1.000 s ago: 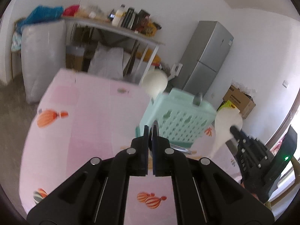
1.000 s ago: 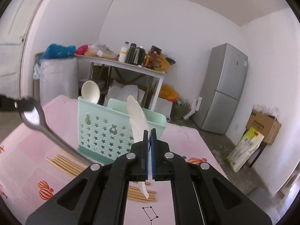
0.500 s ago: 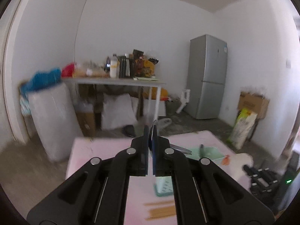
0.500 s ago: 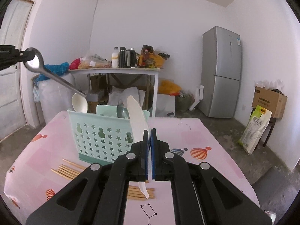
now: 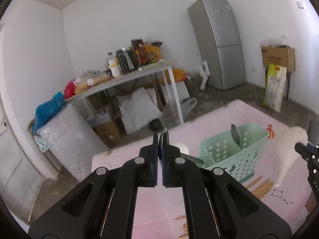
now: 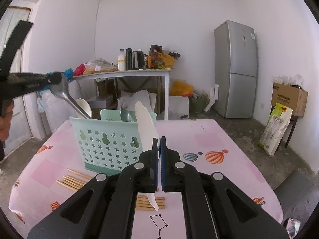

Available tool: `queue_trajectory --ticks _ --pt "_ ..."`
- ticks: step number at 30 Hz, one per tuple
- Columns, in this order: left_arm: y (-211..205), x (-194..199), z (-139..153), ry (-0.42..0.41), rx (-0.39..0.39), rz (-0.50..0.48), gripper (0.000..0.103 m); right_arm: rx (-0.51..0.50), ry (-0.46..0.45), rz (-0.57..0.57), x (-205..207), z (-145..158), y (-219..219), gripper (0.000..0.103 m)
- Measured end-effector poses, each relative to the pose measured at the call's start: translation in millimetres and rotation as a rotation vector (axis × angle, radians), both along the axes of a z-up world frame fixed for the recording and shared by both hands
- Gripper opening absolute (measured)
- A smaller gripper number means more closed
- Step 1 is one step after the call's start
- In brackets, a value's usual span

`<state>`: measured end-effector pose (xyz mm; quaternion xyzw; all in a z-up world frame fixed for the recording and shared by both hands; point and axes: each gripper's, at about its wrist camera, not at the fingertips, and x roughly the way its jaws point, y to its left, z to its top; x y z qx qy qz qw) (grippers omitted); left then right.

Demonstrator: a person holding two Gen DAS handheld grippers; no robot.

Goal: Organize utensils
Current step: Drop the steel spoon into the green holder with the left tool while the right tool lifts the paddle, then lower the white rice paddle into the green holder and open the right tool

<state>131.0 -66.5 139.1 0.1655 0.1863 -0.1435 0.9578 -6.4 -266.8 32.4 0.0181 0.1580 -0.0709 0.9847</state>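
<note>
My left gripper (image 5: pixel 160 139) is shut on the bowl of a metal spoon (image 5: pixel 191 158). In the right wrist view that metal spoon (image 6: pixel 65 95) slants down from the left gripper (image 6: pixel 51 78), and its handle tip reaches the rim at the left end of the mint green basket (image 6: pixel 103 139). My right gripper (image 6: pixel 159 141) is shut on a white spoon (image 6: pixel 146 123), held upright in front of the basket's right end. In the basket (image 5: pixel 245 159) stand another white spoon (image 6: pixel 83 107) and another metal spoon (image 5: pixel 235 135). Wooden chopsticks (image 6: pixel 73 181) lie on the pink tablecloth (image 6: pixel 209 139) in front of the basket.
Beyond the pink table stands a grey table (image 6: pixel 123 72) loaded with bottles and bags. A silver fridge (image 6: pixel 235 69) is at the back right, with a cardboard box (image 6: pixel 289 97) and a sack on the floor. A hand (image 6: pixel 5 119) shows at the left edge.
My left gripper rose and rolled with the metal spoon, whose handle now slants down to the basket's left rim. The right gripper levelled out and came a little nearer the basket.
</note>
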Motion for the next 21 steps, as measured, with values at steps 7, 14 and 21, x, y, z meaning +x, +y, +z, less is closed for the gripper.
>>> queue_trajectory --ticks 7,14,21 --pt "7 25 -20 0.188 -0.14 -0.038 0.013 0.009 0.004 0.003 1 -1 -3 0.002" --pt "24 23 -28 0.241 -0.249 -0.037 0.025 0.047 0.011 0.012 2 -2 -8 0.002" --pt "44 16 -29 0.242 -0.329 -0.02 0.035 0.078 0.013 0.023 2 0 -9 0.002"
